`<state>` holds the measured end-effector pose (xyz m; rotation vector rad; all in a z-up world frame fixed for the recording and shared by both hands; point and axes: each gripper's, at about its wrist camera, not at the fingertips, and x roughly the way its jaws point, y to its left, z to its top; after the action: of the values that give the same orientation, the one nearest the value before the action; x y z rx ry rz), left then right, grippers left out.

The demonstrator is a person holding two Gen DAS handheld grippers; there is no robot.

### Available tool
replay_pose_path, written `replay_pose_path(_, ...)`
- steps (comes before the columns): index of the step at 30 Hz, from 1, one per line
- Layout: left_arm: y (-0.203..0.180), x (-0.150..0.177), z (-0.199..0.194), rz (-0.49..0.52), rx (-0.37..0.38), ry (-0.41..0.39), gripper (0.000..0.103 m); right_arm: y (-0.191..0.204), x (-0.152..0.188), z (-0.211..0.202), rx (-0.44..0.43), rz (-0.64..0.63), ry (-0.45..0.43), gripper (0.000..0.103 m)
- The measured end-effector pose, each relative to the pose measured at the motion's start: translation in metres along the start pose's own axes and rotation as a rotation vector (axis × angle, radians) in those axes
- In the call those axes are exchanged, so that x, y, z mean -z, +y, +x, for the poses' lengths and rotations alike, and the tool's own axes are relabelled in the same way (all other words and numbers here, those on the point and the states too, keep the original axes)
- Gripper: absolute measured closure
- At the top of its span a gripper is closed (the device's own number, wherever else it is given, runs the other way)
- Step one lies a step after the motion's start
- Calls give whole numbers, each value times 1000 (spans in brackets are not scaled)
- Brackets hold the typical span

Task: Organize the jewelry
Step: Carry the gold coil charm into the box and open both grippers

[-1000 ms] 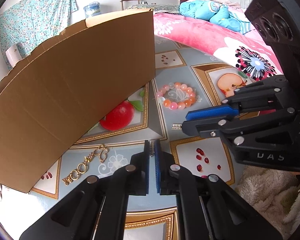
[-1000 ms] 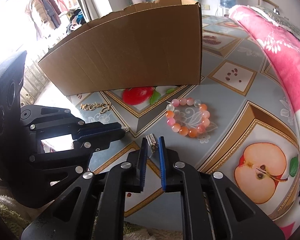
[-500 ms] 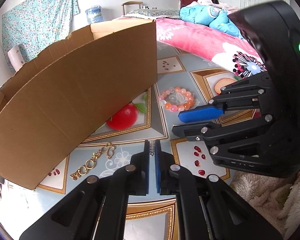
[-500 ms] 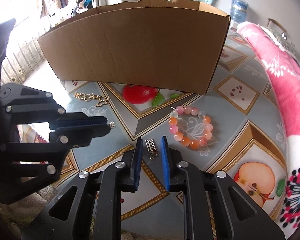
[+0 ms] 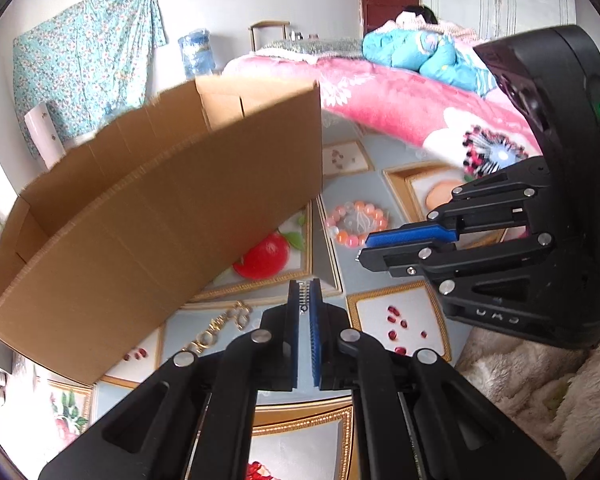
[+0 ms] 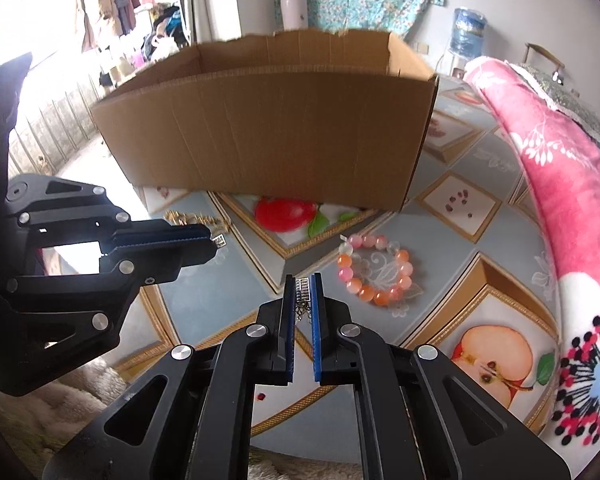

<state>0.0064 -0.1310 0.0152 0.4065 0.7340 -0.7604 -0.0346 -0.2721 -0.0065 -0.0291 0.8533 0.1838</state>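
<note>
Step in hand: pickup of two small silver pieces, probably earrings. Your right gripper [image 6: 302, 280] has just been closing and now pinches a silver earring [image 6: 301, 286] between its pads. Your left gripper [image 5: 305, 288] is clamped on the other silver earring [image 5: 303, 292]. Since a second ago the cardboard box [image 6: 276, 132] sits lower in both views, its open top now showing; looks like both hands came up off the tablecloth [image 6: 236, 280]. Next move, my guess: carry both pieces toward 12 o'clock, clear the near wall, release inside. Bead bracelet [image 6: 374, 268] lies at 1 o'clock of the right tips, gold chain [image 5: 216, 326] at 8 o'clock of the left tips, both on the cloth, not yet boxed.
</note>
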Motion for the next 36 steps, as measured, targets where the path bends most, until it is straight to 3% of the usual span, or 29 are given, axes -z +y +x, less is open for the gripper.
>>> replay_pose_path(10, 35, -53, -60, -1, -40, -220, 99, -11, -71, -56, -166, 23, -244, 98)
replay_pose_path(13, 56, -72, -65, -25, -58, -249, 99, -19, -105, -50, -243, 28, -259, 98)
replay_pose_path(17, 103, -104, -42, -100, -76, -159, 99, -29, -153, -16, -331, 41, -170, 98)
replay_pose_path(22, 160, -128, 14, -231, 30, 37, 99, -36, -196, 58, -339, 49, 56, 98)
replay_pose_path(26, 193, -125, 72, -356, 112, 240, 99, -36, -205, 98, -320, 55, 157, 97)
replay_pose_path(30, 202, -122, 101, -420, 118, 348, 99, -37, -208, 107, -301, 58, 177, 93)
replay_pose_path(36, 207, -123, 102, -455, 125, 352, 98, -46, -208, 97, -301, 78, 135, 93)
